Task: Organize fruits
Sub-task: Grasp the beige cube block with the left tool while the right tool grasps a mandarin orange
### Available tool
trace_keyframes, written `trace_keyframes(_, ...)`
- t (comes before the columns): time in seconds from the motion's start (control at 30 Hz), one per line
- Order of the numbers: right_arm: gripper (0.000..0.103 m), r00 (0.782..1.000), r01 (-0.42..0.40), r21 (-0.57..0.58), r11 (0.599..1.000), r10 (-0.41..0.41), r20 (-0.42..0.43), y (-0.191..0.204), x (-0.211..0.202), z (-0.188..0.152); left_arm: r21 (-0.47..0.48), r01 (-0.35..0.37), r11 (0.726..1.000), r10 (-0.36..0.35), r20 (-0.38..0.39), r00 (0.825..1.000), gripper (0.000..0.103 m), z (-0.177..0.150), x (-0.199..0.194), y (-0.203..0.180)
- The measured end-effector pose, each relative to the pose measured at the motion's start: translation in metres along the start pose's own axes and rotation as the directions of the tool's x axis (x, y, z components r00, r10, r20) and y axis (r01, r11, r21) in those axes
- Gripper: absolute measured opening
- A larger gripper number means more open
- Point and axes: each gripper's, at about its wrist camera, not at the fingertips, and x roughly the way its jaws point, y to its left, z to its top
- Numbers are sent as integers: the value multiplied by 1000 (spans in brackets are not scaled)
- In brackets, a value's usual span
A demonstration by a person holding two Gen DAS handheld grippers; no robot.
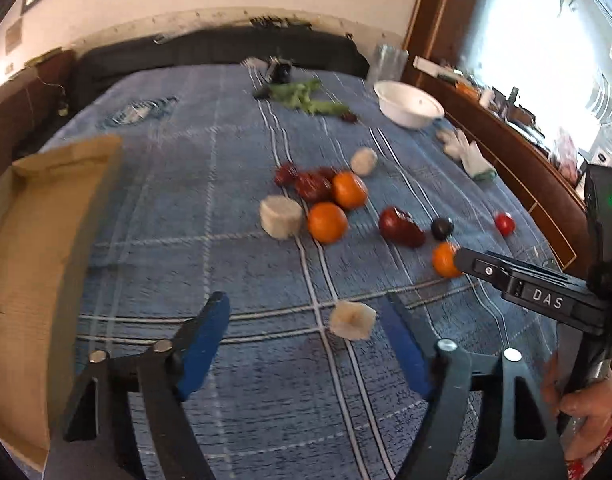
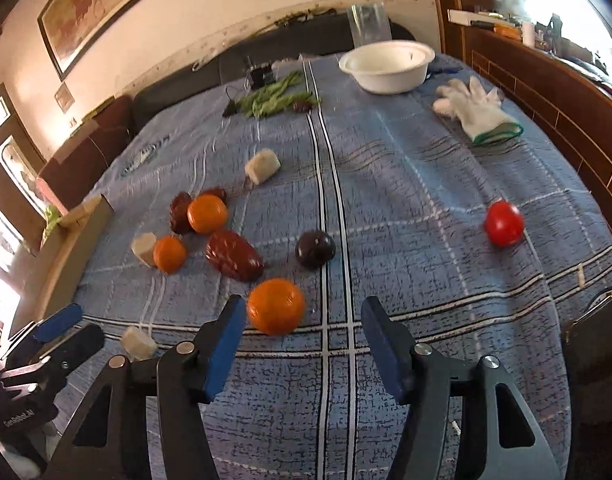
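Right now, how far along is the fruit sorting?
Nothing looks sorted: the white bowl appears empty. Both grippers, left and right, are open and hold nothing. The nearest orange, red tomato and other scattered pieces remain on the blue cloth.

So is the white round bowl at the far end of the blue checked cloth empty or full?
Empty: the white round bowl stands upright, showing only bare white interior.

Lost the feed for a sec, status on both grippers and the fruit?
Left gripper open, empty, pale chunk between its fingers. Right gripper open, nearest orange at its left finger. White bowl empty, far side. Nothing blocking.
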Motion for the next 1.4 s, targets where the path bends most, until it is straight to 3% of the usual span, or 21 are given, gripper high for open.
trace_keyframes(0.3, 64, 1000, -2, -43, 999, 1, -21, 11, 12, 2, 32, 38, 999, -36, -54, 998, 67, 1, 16, -14)
trace_keyframes(0.47, 65, 999, 29, -94, 995, -31, -26, 23, 18, 4, 94, 45, 995, -37, -89, 995, 41, -2, 23, -27)
trace_keyframes(0.63, 64, 998, 50, -116, 992, -53, -32, 29, 21, 5, 80, 41, 996, -32, -107, 994, 32, -1, 28, -24)
trace_keyframes(0.67, 63, 997, 60, -123, 991, -64, -31, 30, 21, 4, 79, 42, 996, -34, -106, 994, 28, -1, 28, -24)
trace_keyframes(0.73, 49, 995, 90, -143, 986, -95, -29, 31, 20, 2, 78, 44, 996, -36, -105, 994, 28, -1, 28, -23)
trace_keyframes(0.77, 36, 995, 92, -147, 985, -98, -31, 32, 19, 1, 73, 45, 996, -37, -103, 994, 28, -1, 27, -22)
trace_keyframes(0.93, 34, 996, 76, -113, 991, -80, -36, 27, 9, -3, 40, 53, 998, -51, -47, 998, 28, -2, 6, -14)
trace_keyframes(1.2, 35, 998, -34, -145, 989, 40, 38, 63, -36, 5, -19, 107, 994, -105, 65, 992, 28, 17, -65, 23)
trace_keyframes(1.4, 36, 981, -184, -226, 957, 194, 25, 126, -54, 31, -71, 33, 997, -24, 123, 992, 28, 53, -113, 89)
